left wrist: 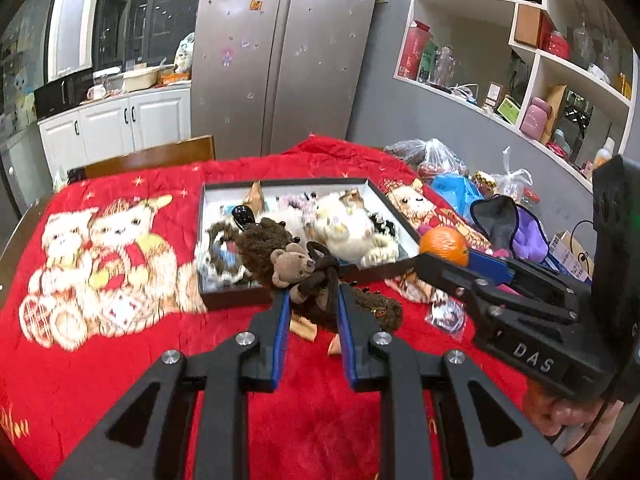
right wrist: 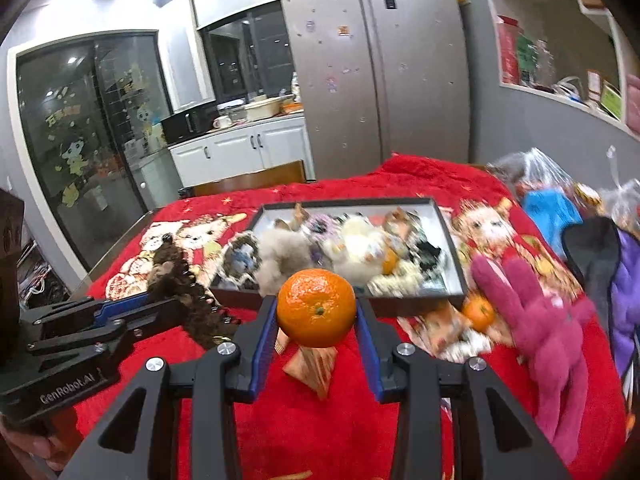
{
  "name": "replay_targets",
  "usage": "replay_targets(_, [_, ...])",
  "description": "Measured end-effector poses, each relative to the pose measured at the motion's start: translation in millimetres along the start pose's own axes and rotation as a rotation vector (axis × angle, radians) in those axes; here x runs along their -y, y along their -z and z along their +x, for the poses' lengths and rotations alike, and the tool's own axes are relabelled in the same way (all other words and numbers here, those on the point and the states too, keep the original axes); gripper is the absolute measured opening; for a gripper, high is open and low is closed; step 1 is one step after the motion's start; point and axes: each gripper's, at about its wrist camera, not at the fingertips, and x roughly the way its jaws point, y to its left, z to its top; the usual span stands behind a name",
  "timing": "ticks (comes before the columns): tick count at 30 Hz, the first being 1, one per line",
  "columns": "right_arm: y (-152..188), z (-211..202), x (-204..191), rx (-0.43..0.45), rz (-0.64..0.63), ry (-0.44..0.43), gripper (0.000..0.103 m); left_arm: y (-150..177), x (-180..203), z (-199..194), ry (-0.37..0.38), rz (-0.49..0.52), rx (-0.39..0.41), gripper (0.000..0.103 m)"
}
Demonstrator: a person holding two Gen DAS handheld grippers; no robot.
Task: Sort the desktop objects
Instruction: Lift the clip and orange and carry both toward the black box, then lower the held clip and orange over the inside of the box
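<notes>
My left gripper (left wrist: 310, 294) is shut on a small brown plush bear (left wrist: 294, 268), held just above the near edge of the dark tray (left wrist: 236, 294). My right gripper (right wrist: 316, 312) is shut on an orange tangerine (right wrist: 316, 307), held in front of the tray (right wrist: 456, 264); the tangerine also shows in the left wrist view (left wrist: 444, 245). The tray holds several plush toys, among them a white one (left wrist: 348, 228) and a dark brown one (left wrist: 264, 242). A second tangerine (right wrist: 478, 312) and a magenta plush rabbit (right wrist: 540, 320) lie on the red blanket (right wrist: 320, 420) at right.
A brown fuzzy toy (left wrist: 376, 312) and small orange packets (right wrist: 312, 368) lie on the blanket under the grippers. Plastic bags (left wrist: 436, 156), a blue item (right wrist: 548, 204) and a purple-black cloth (left wrist: 516, 228) crowd the right side. A wooden chair (left wrist: 148, 156) stands behind the table.
</notes>
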Motion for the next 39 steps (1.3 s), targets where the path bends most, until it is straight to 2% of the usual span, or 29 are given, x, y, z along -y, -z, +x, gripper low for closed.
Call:
replay_targets(5, [-23,10,-7,-0.003,-0.027,-0.008,0.039,-23,-5,14,-0.027,-0.004,-0.004,0.023])
replay_targets(8, [-35,16,-6,0.0,-0.028,-0.015,0.039,-36,-9,25,-0.026,-0.003,-0.011,0.011])
replay_targets(13, [-53,34,2,-0.008,-0.027,0.001,0.039,-58,-12,51,-0.049,0.009,-0.008,0.01])
replay_targets(18, [-57,58,10,-0.037,-0.035,0.048,0.039,-39,-25,81,-0.046,-0.019,-0.085,0.01])
replay_targets(20, [-54,64,14,-0.051,-0.031,0.037,0.039,-34,-31,91,-0.05,-0.034,-0.105,0.01])
replay_targets(23, [-53,73,19,-0.06,-0.021,0.04,0.038,-26,-38,96,-0.044,-0.052,-0.125,0.01])
replay_targets(28, [-49,74,20,-0.059,-0.015,0.036,0.038,-4,-41,101,-0.061,-0.023,-0.188,0.011])
replay_targets(30, [-46,74,19,-0.056,-0.012,0.037,0.038,5,-44,106,-0.049,-0.039,-0.226,0.014])
replay_targets(32, [-42,75,20,-0.059,-0.006,0.035,0.038,13,-45,108,-0.032,-0.044,-0.229,0.023])
replay_targets(34, [-39,76,22,-0.066,0.005,0.025,0.038,19,-43,108,-0.054,-0.026,-0.235,0.039])
replay_targets(39, [-34,78,22,-0.076,0.011,0.022,0.038,28,-41,120,-0.046,-0.014,-0.288,0.042])
